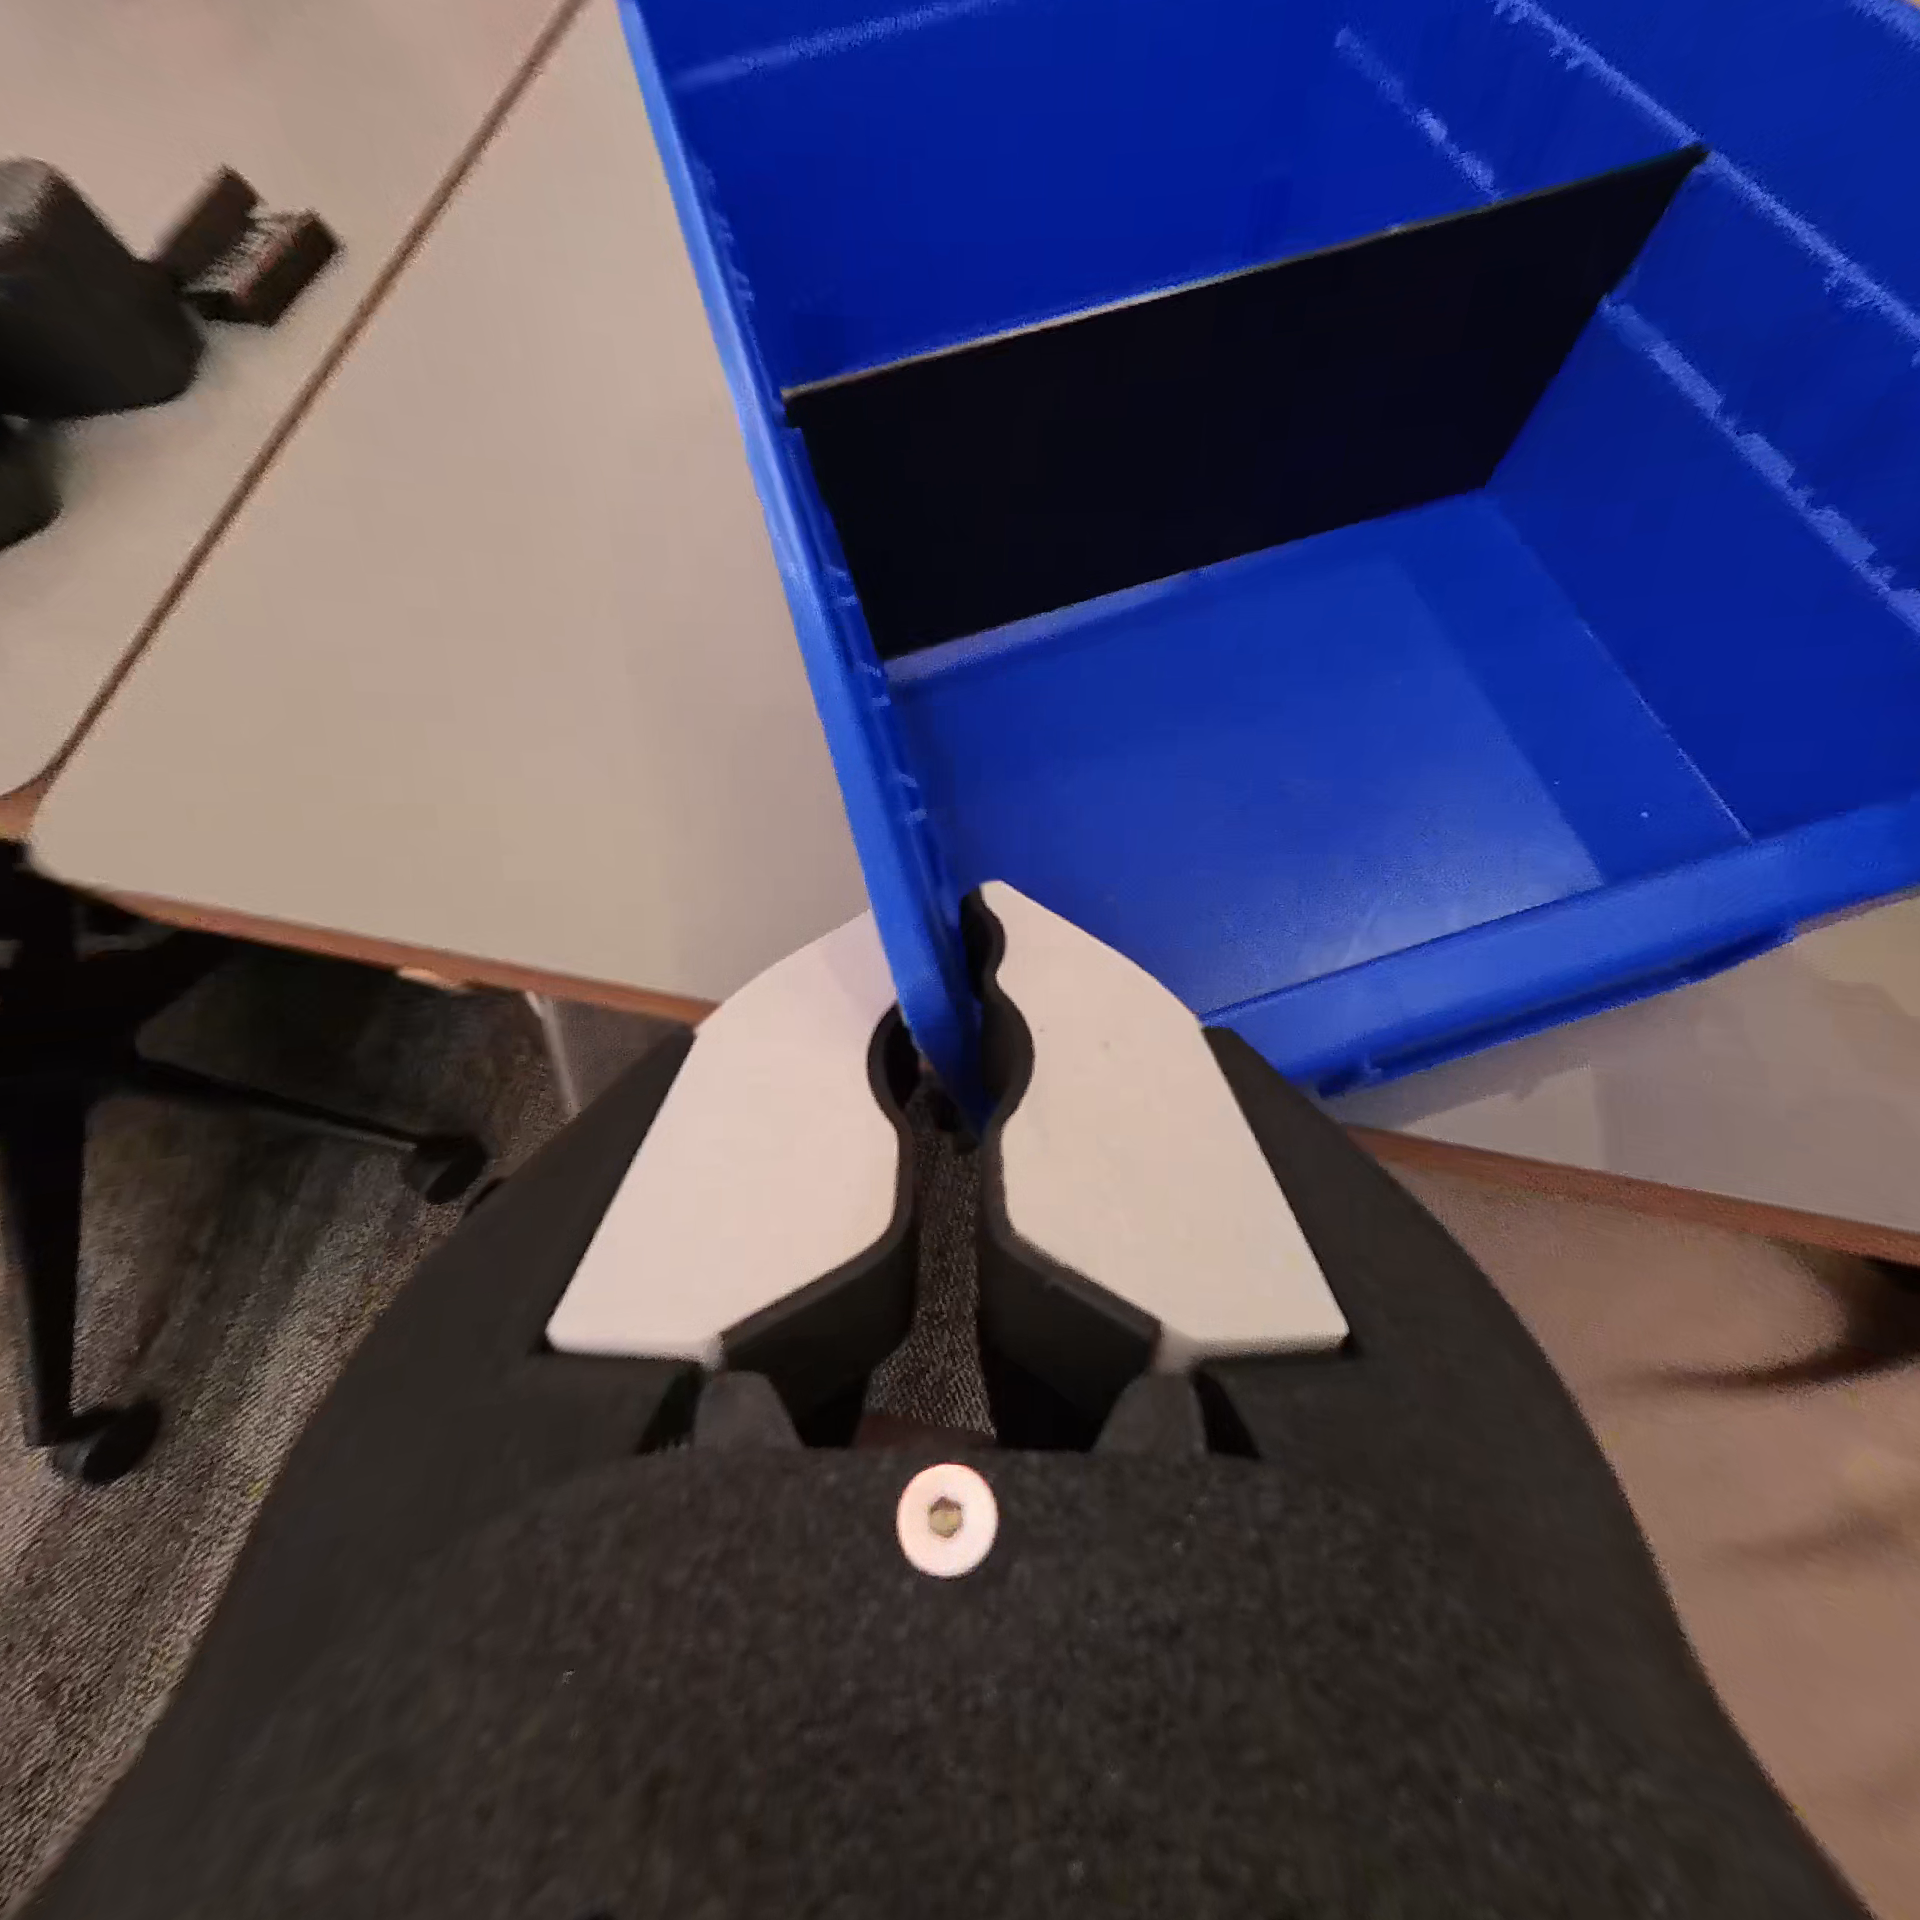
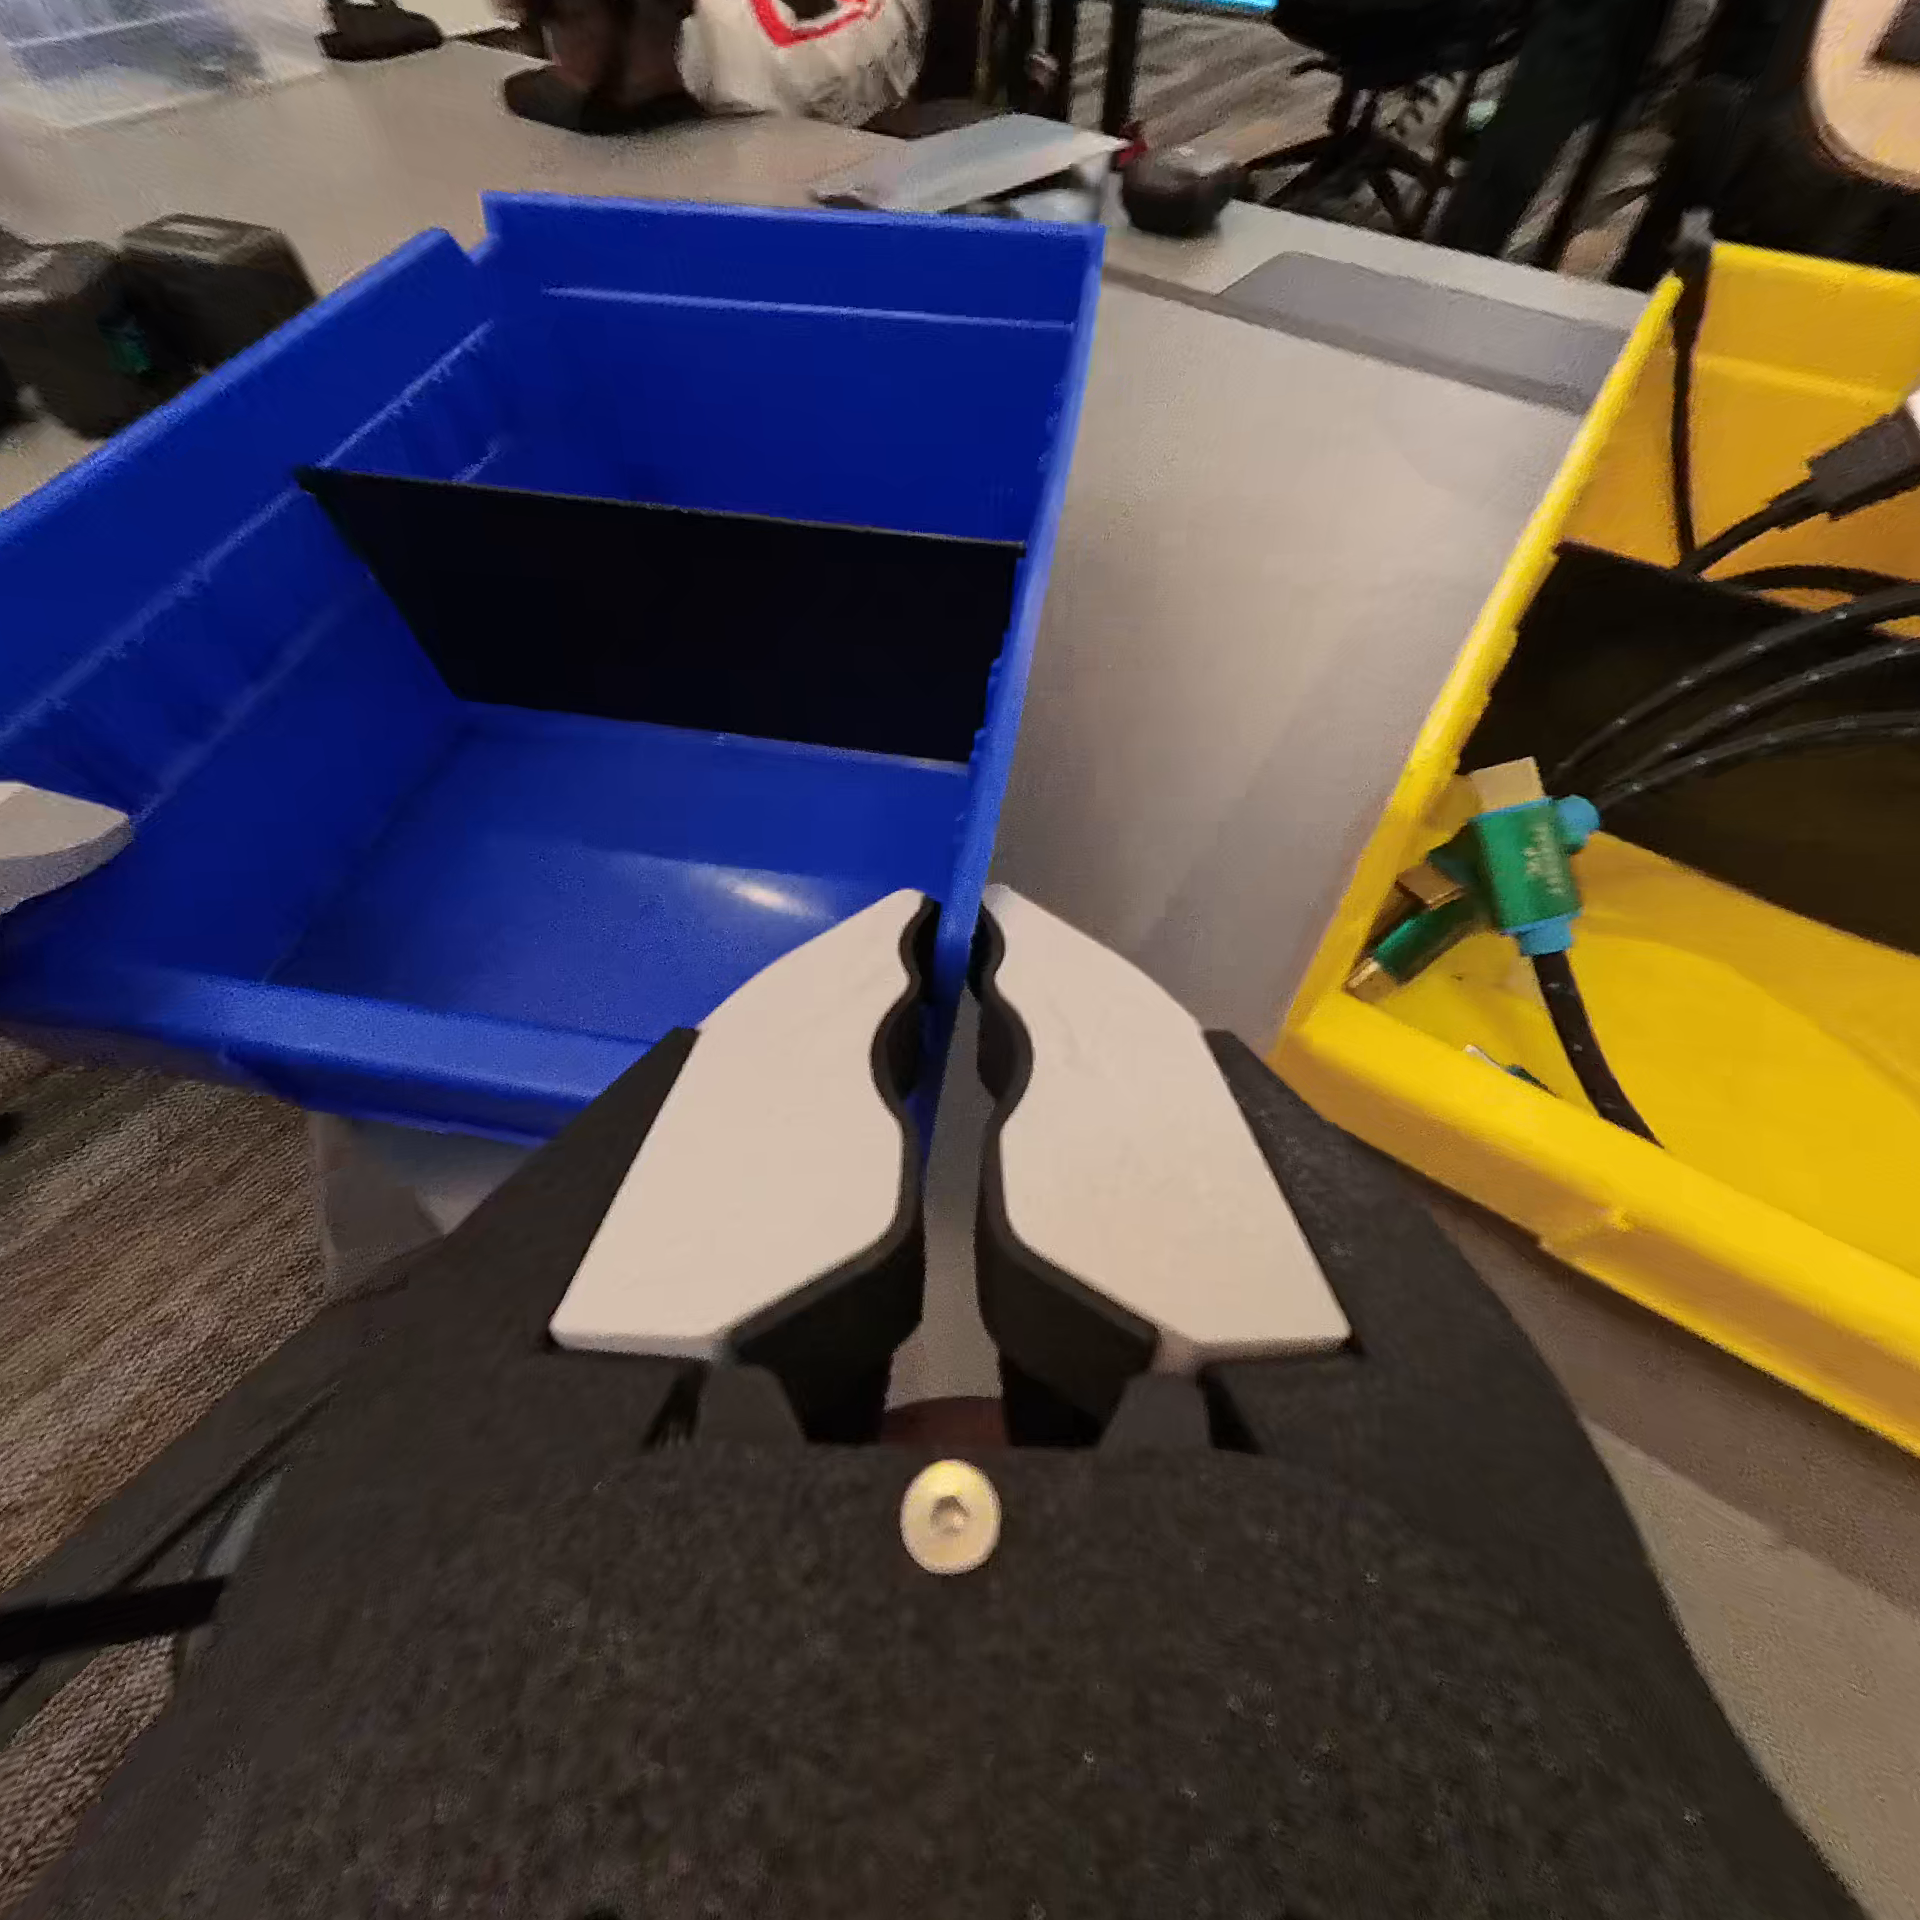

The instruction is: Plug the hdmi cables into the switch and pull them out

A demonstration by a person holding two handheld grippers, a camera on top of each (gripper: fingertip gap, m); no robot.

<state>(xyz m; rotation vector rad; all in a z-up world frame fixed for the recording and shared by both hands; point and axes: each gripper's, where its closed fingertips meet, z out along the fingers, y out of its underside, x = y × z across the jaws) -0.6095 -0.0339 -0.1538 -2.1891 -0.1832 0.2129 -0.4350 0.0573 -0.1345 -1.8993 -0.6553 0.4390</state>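
A blue bin with a black divider stands at the table's near edge, and both of its compartments look empty. My left gripper is shut on the bin's left wall near the front corner. My right gripper is shut on the right wall of the same bin. One finger of the left gripper shows at the left edge of the right wrist view. Black HDMI cables with green plugs lie in a yellow bin to the right. I see no switch.
The grey table runs left of the blue bin, with a seam and dark objects at the far left. Its wooden front edge is close. Chair legs stand on the carpet below. Bags and clutter sit at the back. My hands' fingertips stand some 20 centimetres from each other.
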